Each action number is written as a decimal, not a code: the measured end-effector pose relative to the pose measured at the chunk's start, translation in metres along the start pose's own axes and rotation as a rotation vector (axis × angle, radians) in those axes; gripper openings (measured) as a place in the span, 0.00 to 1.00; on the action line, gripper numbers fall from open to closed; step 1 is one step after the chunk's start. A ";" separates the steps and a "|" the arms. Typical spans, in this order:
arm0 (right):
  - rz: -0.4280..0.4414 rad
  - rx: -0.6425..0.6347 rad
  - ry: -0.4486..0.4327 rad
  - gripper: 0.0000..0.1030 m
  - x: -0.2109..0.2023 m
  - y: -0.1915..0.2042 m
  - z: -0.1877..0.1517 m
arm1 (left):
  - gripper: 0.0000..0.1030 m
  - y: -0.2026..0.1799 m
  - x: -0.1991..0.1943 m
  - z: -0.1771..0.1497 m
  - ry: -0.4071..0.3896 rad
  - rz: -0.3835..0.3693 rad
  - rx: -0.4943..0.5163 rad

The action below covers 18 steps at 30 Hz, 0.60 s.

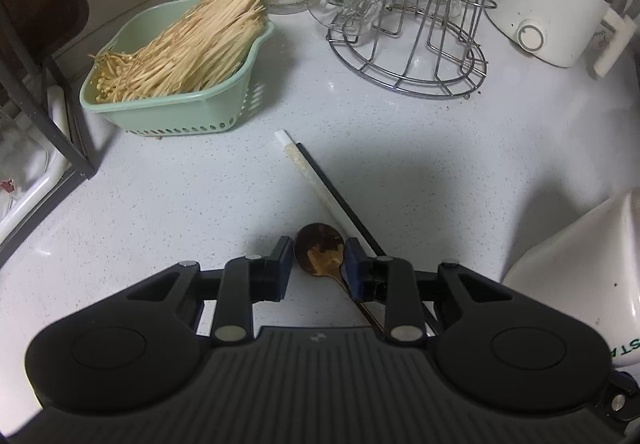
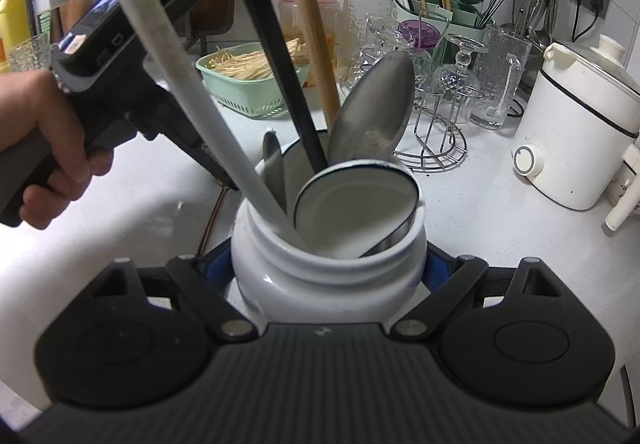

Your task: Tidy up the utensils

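A dark bronze spoon (image 1: 320,252) lies on the white counter (image 1: 180,203), its bowl between the fingers of my left gripper (image 1: 318,270). The right pad sits against the spoon's neck, the left pad stands apart, so the jaws are open. A white chopstick (image 1: 308,171) and a black chopstick (image 1: 340,195) lie just beyond it. My right gripper (image 2: 326,272) is shut on a white jar (image 2: 320,284). In the jar stand a white chopstick (image 2: 168,83), a black chopstick (image 2: 276,59), a wooden one (image 2: 312,27), a metal spoon (image 2: 376,111) and a white enamel ladle (image 2: 356,211).
A green basket (image 1: 192,111) of pale strands sits at the back left, beside a black rack frame (image 1: 60,115). A wire rack (image 1: 408,55) of glasses and a white cooker (image 1: 556,3) stand at the back right. A person's hand (image 2: 52,155) holds the left gripper's handle.
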State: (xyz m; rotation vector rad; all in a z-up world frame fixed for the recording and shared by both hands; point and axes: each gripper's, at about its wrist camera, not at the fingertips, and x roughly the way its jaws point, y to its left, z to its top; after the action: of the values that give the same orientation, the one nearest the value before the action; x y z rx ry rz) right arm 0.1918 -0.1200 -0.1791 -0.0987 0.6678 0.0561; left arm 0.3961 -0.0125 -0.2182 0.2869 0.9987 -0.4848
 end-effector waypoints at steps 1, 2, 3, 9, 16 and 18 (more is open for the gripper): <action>-0.001 -0.001 0.001 0.90 0.000 0.000 0.000 | 0.31 0.001 0.000 -0.001 0.000 -0.002 -0.008; -0.001 -0.003 0.003 0.90 0.000 0.000 0.000 | 0.31 0.002 -0.001 -0.001 0.002 -0.005 -0.016; -0.001 -0.004 0.004 0.90 0.000 0.000 0.000 | 0.31 0.003 -0.001 -0.002 0.002 -0.009 -0.027; 0.007 -0.015 0.010 0.90 0.000 0.000 0.002 | 0.06 0.013 -0.012 -0.005 0.004 -0.013 -0.087; 0.017 -0.034 0.008 0.90 0.002 0.000 0.002 | 0.05 0.020 -0.012 -0.016 -0.002 -0.061 -0.150; 0.017 -0.035 0.009 0.90 0.002 0.000 0.002 | 0.05 0.022 -0.013 -0.017 -0.009 -0.087 -0.178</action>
State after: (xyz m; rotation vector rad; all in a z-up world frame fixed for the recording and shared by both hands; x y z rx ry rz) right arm 0.1948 -0.1194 -0.1784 -0.1274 0.6770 0.0836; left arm 0.3898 0.0174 -0.2159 0.0826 1.0410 -0.4722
